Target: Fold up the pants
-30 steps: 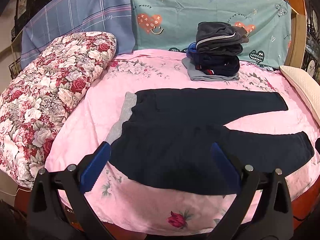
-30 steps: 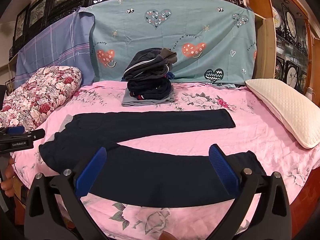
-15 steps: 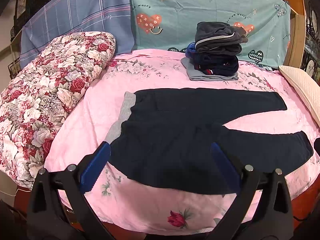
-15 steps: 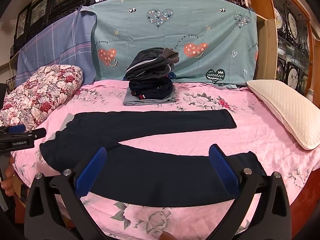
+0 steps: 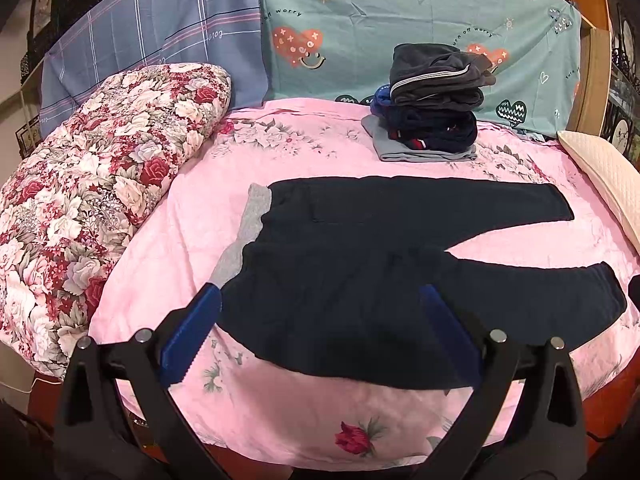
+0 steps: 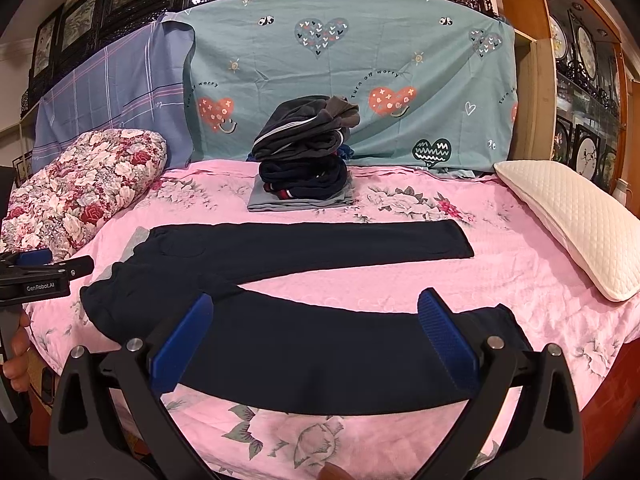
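dark pants (image 5: pixel 360 280) lie flat, waistband left, legs running right; left claw (image 5: pixel 320 328) and right claw (image 6: pixel 316 336) both spread apart.

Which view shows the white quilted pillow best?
The right wrist view: the white quilted pillow lies almost whole along the bed's right side, quilting visible. The left wrist view catches only a strip at its right edge.

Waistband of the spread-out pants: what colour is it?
Light grey, against the dark navy pants; the waistband shows best in the left wrist view.
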